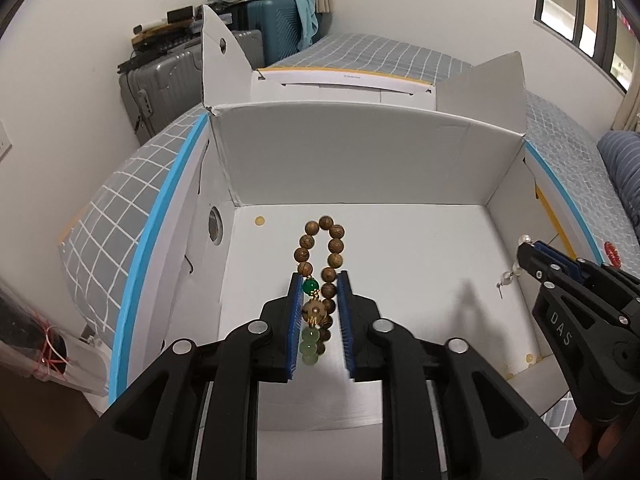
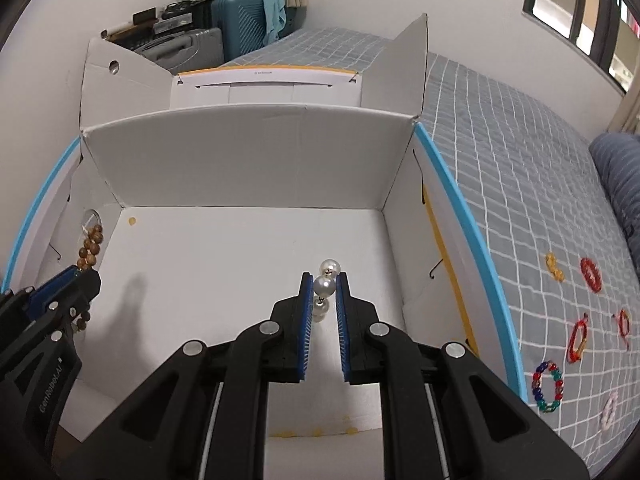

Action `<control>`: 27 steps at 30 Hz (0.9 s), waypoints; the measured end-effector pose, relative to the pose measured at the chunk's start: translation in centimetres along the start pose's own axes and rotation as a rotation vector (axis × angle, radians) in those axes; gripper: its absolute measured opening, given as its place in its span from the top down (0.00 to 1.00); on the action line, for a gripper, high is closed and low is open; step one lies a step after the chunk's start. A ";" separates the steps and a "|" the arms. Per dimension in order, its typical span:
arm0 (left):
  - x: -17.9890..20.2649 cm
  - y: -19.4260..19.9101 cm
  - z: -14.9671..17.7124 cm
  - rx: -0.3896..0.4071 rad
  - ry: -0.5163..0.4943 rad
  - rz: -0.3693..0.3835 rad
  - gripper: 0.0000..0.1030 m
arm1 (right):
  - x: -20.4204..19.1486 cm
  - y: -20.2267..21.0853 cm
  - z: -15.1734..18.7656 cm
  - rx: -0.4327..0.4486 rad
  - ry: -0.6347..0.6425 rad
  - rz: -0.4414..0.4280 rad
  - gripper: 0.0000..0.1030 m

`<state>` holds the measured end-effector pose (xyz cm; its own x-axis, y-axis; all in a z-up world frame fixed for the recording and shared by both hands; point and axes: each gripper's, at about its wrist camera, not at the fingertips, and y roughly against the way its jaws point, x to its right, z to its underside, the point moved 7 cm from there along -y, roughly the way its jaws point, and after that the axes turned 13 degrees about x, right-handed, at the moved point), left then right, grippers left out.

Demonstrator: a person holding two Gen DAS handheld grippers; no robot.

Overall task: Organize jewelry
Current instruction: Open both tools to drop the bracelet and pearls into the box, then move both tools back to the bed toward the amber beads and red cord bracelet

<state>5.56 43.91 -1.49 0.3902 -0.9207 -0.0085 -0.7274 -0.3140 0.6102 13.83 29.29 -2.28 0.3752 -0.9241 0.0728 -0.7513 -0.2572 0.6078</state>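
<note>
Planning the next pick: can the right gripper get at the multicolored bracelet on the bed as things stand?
Probably not yet: the right gripper is shut on the pearls over the box. Otherwise the bracelet lies uncovered.

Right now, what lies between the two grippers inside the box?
Only bare white box floor with a faint shadow lies between the left gripper, holding the wooden bead bracelet, and the right gripper, holding the pearl piece; right wrist view.

Black left hand-held gripper (image 1: 319, 280), blue ribbed pads (image 1: 294, 312), silver screws, right hand-held gripper (image 2: 323, 278) alike
</note>
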 end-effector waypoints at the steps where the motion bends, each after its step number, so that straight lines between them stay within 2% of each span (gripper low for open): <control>1: 0.0 0.0 0.0 0.000 0.001 -0.007 0.79 | 0.1 0.1 -0.1 0.002 -0.004 -0.002 0.80; 2: -0.1 0.1 -0.1 0.003 0.003 -0.023 0.65 | 0.3 0.3 -0.2 0.010 -0.011 -0.007 0.65; 3: -0.2 0.2 -0.3 0.012 0.005 -0.034 0.47 | 0.6 0.7 -0.4 0.035 -0.019 -0.008 0.57; 5: -0.4 1.0 -0.8 0.057 0.005 -0.065 0.39 | 1.2 1.4 -1.0 0.080 -0.018 0.011 0.42; 6: -0.4 1.3 -1.0 0.061 0.006 -0.072 0.38 | 1.4 1.6 -1.2 0.091 -0.018 0.009 0.38; 8: -0.3 1.7 -1.4 0.068 0.017 -0.062 0.31 | 1.8 2.0 -1.5 0.104 -0.021 -0.001 0.25; 11: -0.1 2.8 -2.1 0.093 0.019 -0.065 0.22 | 3.3 3.3 -2.3 0.159 -0.020 0.029 0.13; 14: 0.9 4.0 -2.9 0.122 0.021 -0.050 0.14 | 5.5 4.7 -3.1 0.208 -0.028 0.065 0.08; 18: 3.6 5.6 -4.0 0.160 0.019 -0.015 0.05 | 9.8 6.3 -4.2 0.250 -0.057 0.104 0.07; 21: 6.5 6.3 -4.9 0.179 -0.009 -0.003 0.05 | 14.5 7.3 -4.5 0.276 -0.058 0.173 0.07; 24: 10.1 6.9 -5.4 0.194 -0.029 0.027 0.05 | 18.8 8.0 -4.2 0.280 -0.078 0.206 0.07; 27: 15.0 7.1 -5.6 0.201 -0.065 0.059 0.05 | 24.3 8.9 -3.5 0.298 -0.095 0.251 0.07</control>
<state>9.39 29.20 7.21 0.3108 -0.9499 -0.0325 -0.8485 -0.2927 0.4408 18.20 5.51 7.70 0.1182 -0.9871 0.1076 -0.9431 -0.0777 0.3233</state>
